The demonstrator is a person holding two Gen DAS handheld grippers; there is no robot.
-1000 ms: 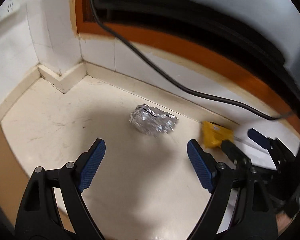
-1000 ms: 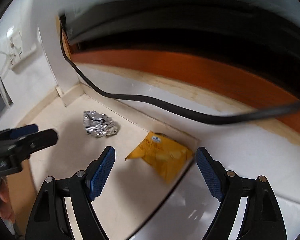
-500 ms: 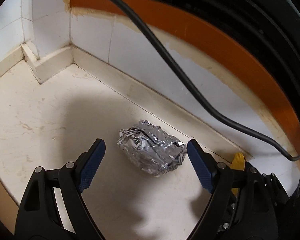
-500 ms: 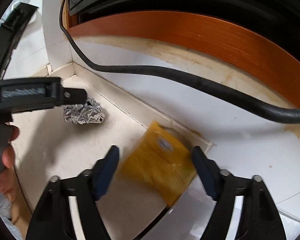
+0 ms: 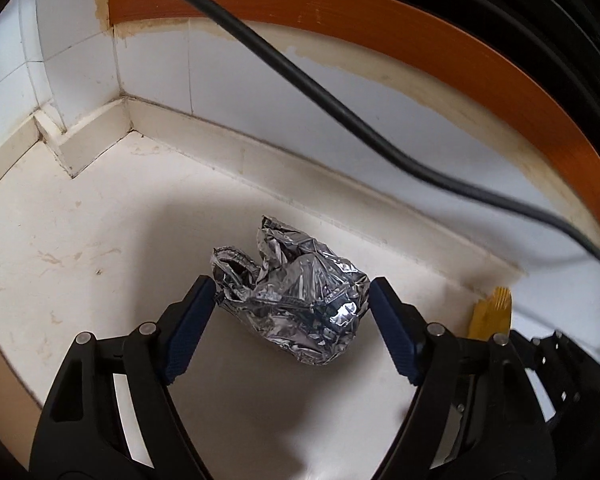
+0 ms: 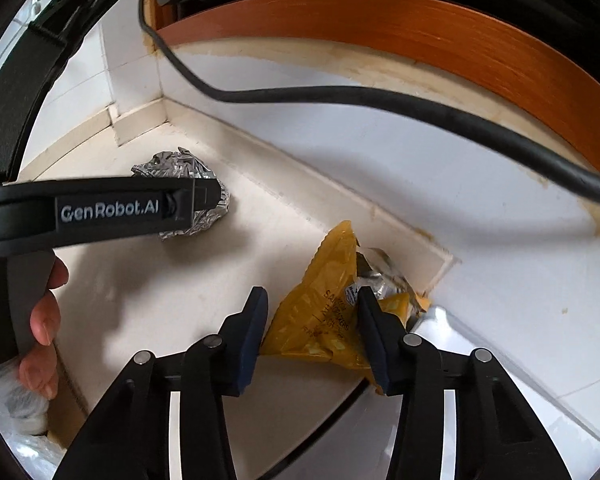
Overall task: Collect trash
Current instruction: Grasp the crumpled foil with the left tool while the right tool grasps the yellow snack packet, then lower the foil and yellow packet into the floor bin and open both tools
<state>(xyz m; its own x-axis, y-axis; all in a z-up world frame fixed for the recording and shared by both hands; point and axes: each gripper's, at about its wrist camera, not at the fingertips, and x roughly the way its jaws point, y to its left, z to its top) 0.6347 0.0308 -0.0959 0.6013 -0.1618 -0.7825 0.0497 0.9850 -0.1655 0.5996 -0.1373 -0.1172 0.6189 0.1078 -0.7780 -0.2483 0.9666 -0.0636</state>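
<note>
A crumpled foil ball (image 5: 296,300) lies on the cream floor near the skirting. My left gripper (image 5: 292,292) straddles it with jaws closing, and small gaps still show beside the blue pads (image 5: 188,332). A yellow snack wrapper (image 6: 320,312) with a silver inside sits at the wall's base. My right gripper (image 6: 312,296) is closing on it; both pads touch it and it buckles upward. In the right wrist view the left gripper (image 6: 212,196) crosses from the left in front of the foil ball (image 6: 180,164), held by a person's hand (image 6: 40,312). The wrapper's edge (image 5: 492,312) shows at the left view's right.
A thick black cable (image 6: 380,100) hangs across the white tiled wall above the trash, under an orange-brown wooden edge (image 6: 420,28). The skirting (image 5: 220,148) turns a corner at the left. A shiny metal sheet (image 6: 452,360) lies at the lower right, and clear plastic (image 6: 20,420) at the lower left.
Both grippers have come down close to the floor. The foil now lies between the left pads. The right jaws have narrowed onto the yellow wrapper, which has folded up.
</note>
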